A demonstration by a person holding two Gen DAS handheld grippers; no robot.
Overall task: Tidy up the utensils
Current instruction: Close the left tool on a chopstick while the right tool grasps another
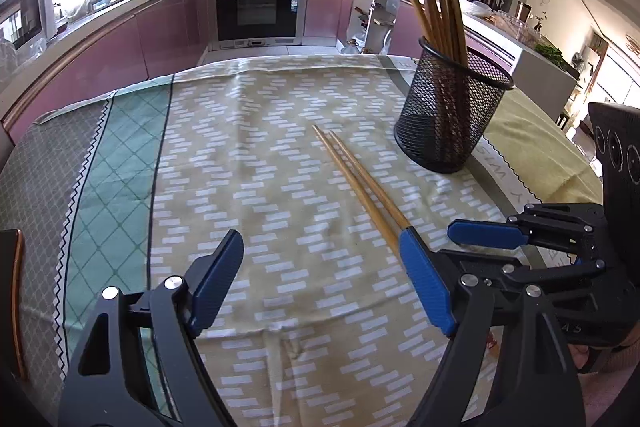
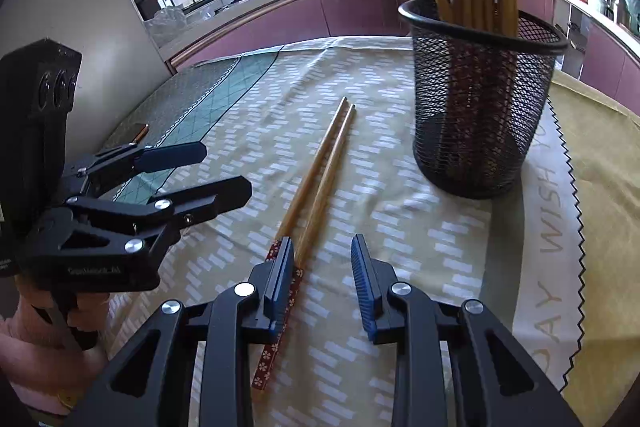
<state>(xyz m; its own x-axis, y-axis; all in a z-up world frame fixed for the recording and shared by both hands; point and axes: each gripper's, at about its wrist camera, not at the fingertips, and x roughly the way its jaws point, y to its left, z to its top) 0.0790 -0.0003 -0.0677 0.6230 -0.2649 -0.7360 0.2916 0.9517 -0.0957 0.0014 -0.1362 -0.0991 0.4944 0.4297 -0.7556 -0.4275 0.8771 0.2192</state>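
both grippers, left and right, are hovering fingers apart over two chopsticks lying beside a mesh holder.

Your left black gripper with blue pads hangs low with its jaws spread wide — nothing between them. Your right black, blue-padded gripper sits just beside it, fingers parted too.

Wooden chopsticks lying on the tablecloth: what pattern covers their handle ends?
Dark red with small white flowers, clearest in the right wrist view.
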